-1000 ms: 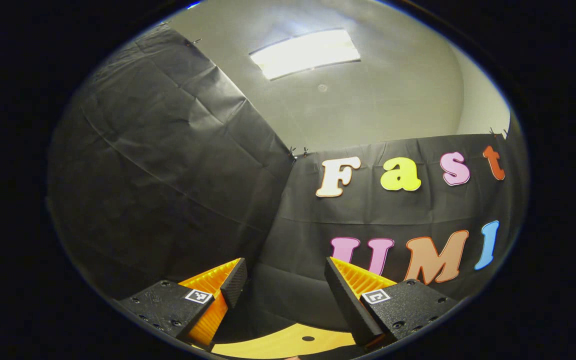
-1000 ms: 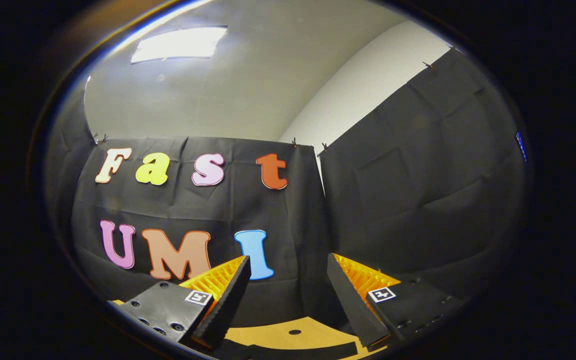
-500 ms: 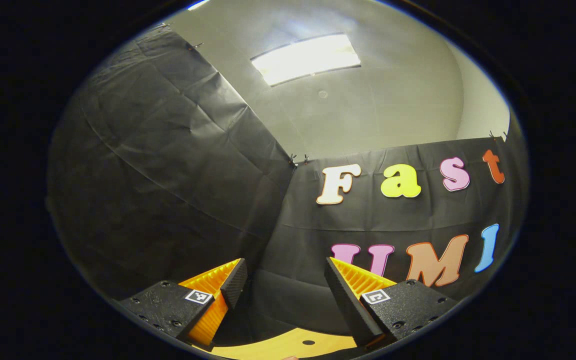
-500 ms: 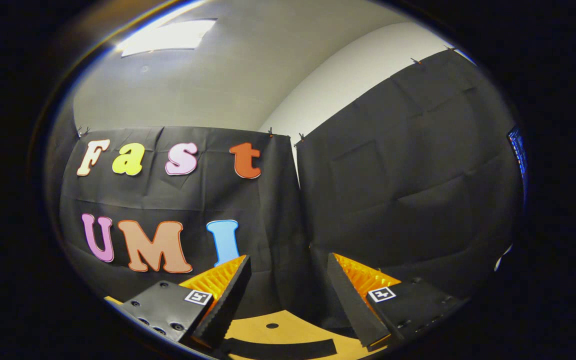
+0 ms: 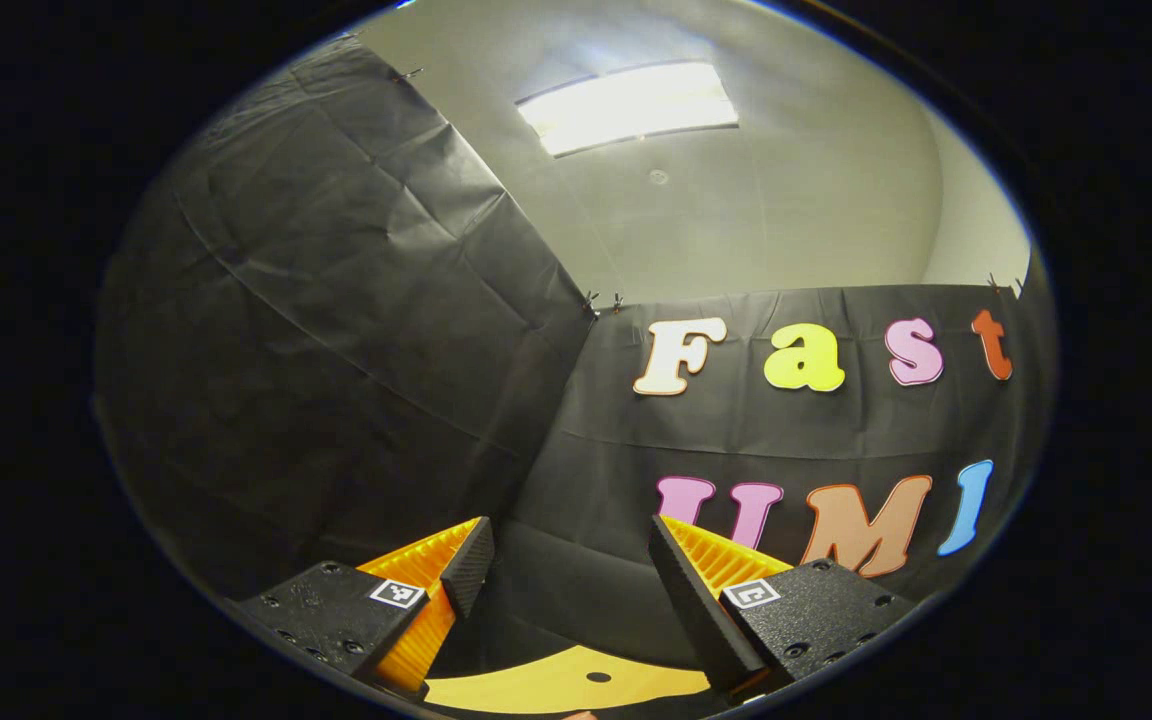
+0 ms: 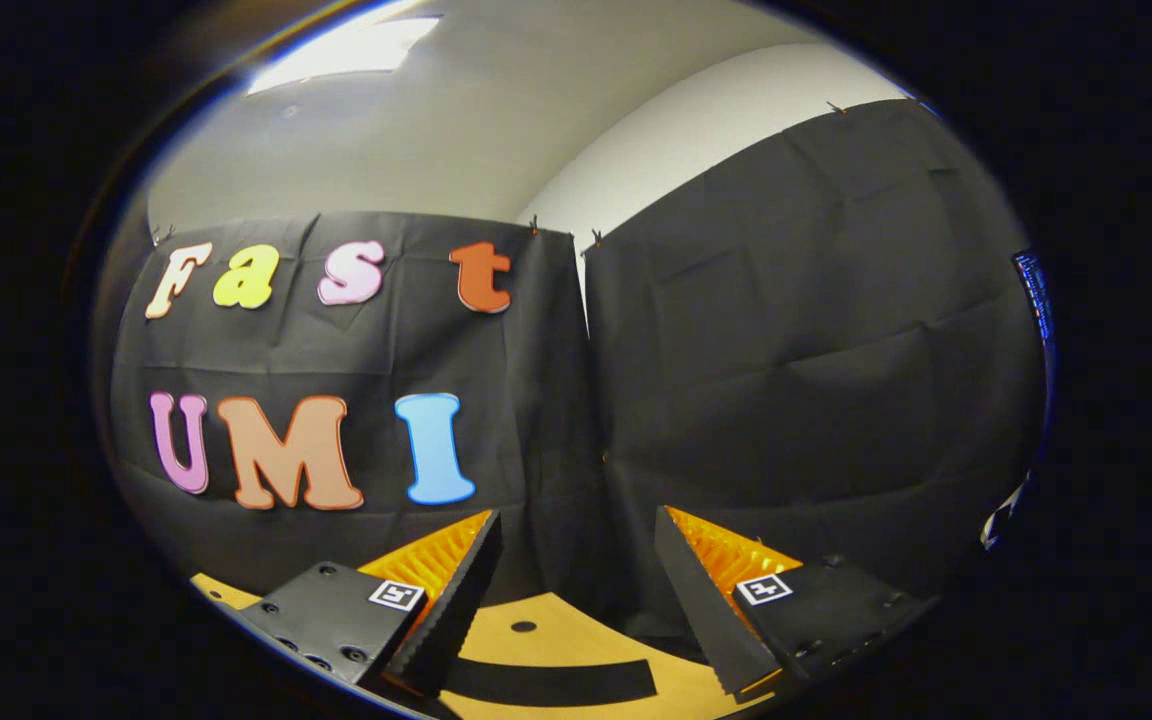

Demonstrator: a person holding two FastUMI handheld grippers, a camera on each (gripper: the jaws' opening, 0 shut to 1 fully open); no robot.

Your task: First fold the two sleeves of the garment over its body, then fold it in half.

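Pointing up and forward, both grippers look at the booth's black cloth walls and the ceiling, with a strip of tan table at the bottom of each picture. The left gripper [image 5: 561, 560] has its 2 fingers spread wide with nothing between them; behind the gap sits the table [image 5: 536, 690], with a small dark hole [image 5: 598, 677] in it. The right gripper [image 6: 576, 555] is just as wide and just as empty, above a slightly larger patch of the same surface, which carries a curved black band [image 6: 556, 682].

I cannot say where the garment is: no cloth of that kind appears in either view, so it probably lies lower and nearer the person, below what the cameras take in. By my reading, no fold is under way, and the step in hand is the approach to the 1st sleeve.

To do that well, tilt both grippers down until the garment comes into view before committing to any reach. Keep the fingers wide on the way in, so the pads can straddle a cuff or sleeve edge. Take the sleeve near its end and pinch 1 layer only, to avoid dragging the body along. Bring each gripper down on its own side of the garment, so that the 2 do not cross. A ceiling light [image 5: 628, 106] gives glare, which may hide thin edges.
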